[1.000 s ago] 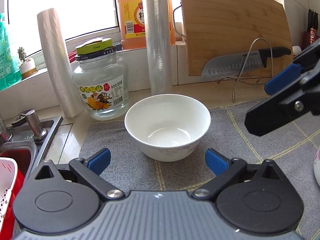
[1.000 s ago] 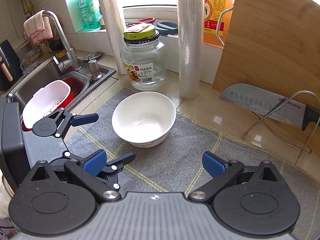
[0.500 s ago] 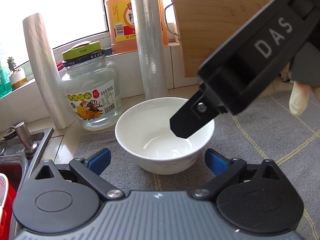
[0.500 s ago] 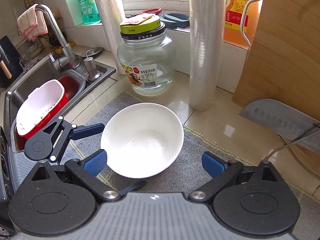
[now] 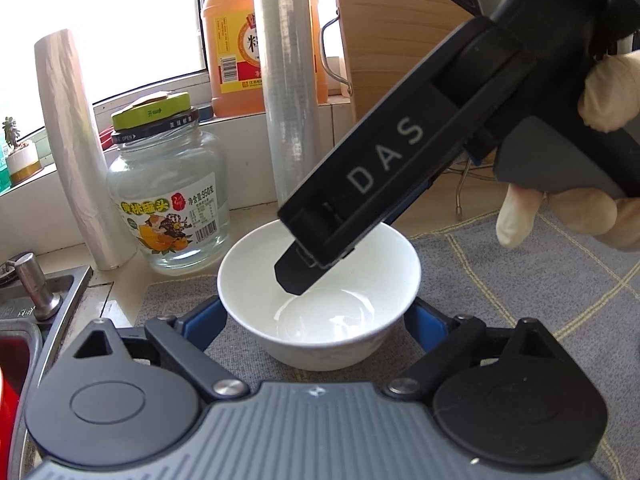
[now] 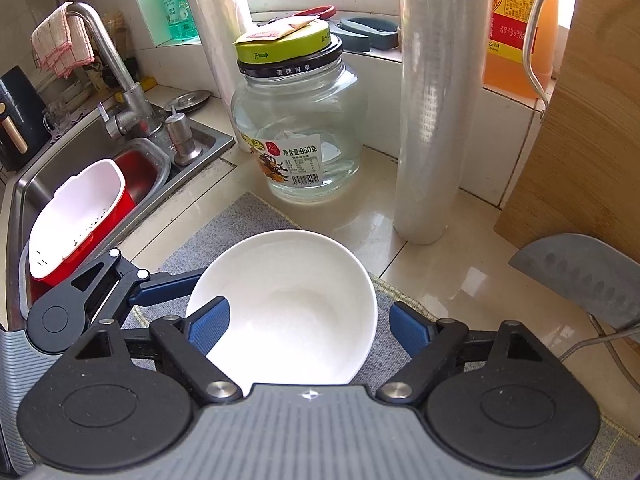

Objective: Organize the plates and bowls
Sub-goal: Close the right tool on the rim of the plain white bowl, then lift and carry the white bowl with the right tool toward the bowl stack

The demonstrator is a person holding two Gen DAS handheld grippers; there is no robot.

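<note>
White bowl (image 5: 320, 300) sits upright on a grey checked mat (image 5: 500, 280) on the table, and everything else is placed relative to it.

Left tool (image 5: 314, 322): jaws have just been closing, blue pads now w/ the bowl between them, one each side low on the wall. Can't tell if they press yet; left pad looks right at the wall, right pad just beside.

Right tool (image 6: 308, 330): jaws have just been closing too, still fairly wide. Its left finger (image 6: 208, 326) is inside the bowl, right finger outside over the mat, so the near rim is between them; pads not clamped on it. In the left wrist view this tool comes in from upper right, tip dipping into the bowl, w/ a gloved hand (image 5: 580, 184) on the grip.

Around the bowl:
- Behind-left, near: glass jar (image 6: 298, 136), green lid, on bare table just off the mat.
- Behind-right, near: tall roll of cling film (image 6: 434, 100), upright.
- Further left of the jar: second, whiter roll (image 5: 78, 152), upright.
- Right of the bowl: knife (image 6: 580, 276) on a wire stand, cutting board (image 6: 580, 140) leaning behind it.
- Far behind, on the sill: orange bottle (image 5: 236, 40).
- Left, past the mat edge: sink (image 6: 44, 184) w/ a red-and-white basket (image 6: 76, 220), tap (image 6: 116, 76) w/ a cloth on it.

Nothing lies inside the bowl apart from the tool finger.
</note>
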